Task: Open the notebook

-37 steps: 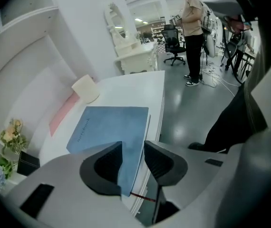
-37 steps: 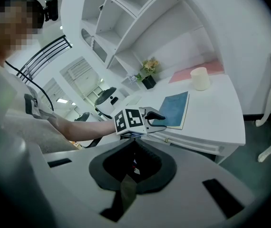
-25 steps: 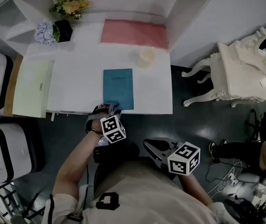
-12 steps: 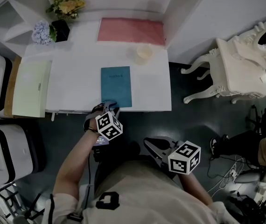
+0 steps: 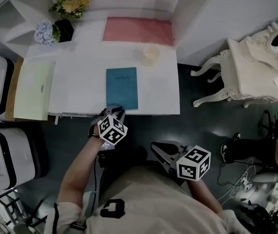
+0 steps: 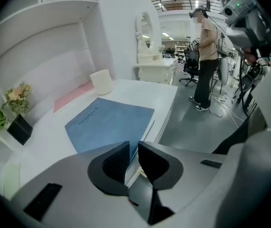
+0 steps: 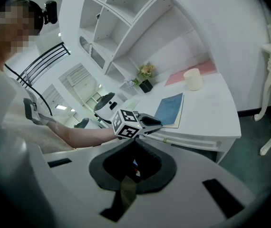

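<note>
— Head view?
— The notebook [image 5: 122,88] lay closed at the desk's [image 5: 75,89] near edge. The left gripper [image 5: 113,111] was at its near left corner. The right gripper [image 5: 156,149] hung nearer, off the desk.
— Left gripper view?
— The jaws had just been closing. A slit was left, with the notebook's corner in it.
— Right gripper view?
— Jaws together, empty.
</note>
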A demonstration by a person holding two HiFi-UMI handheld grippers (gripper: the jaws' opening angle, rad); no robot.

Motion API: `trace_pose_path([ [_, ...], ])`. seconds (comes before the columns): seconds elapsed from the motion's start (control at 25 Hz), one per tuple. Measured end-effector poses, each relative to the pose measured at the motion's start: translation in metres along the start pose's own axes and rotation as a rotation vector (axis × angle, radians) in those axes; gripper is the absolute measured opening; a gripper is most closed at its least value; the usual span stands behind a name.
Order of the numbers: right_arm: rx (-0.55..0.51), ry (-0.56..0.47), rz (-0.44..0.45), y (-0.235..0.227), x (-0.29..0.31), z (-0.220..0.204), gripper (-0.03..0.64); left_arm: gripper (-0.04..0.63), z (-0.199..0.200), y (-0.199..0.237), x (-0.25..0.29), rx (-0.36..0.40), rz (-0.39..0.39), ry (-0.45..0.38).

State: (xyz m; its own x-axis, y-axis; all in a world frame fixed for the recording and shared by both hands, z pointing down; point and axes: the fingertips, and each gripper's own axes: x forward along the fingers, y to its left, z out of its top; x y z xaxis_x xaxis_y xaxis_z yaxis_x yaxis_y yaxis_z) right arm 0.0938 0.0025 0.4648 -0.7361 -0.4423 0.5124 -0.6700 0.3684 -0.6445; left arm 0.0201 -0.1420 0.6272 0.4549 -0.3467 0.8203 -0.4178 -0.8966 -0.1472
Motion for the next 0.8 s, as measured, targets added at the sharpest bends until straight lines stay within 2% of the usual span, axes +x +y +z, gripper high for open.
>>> trace_pose_path([
  [0.56,-0.010,0.004,0.007,0.0009,-0.0009,0.0004,0.023,0.032,0.0012,0.0033,-0.0093,-0.223,-0.005,-0.065],
  [0.8,-0.011,0.004,0.000,0.0009,-0.0022,0.0021,0.023,0.028,0.0015,0.0033,-0.0103,-0.285,-0.027,-0.078],
])
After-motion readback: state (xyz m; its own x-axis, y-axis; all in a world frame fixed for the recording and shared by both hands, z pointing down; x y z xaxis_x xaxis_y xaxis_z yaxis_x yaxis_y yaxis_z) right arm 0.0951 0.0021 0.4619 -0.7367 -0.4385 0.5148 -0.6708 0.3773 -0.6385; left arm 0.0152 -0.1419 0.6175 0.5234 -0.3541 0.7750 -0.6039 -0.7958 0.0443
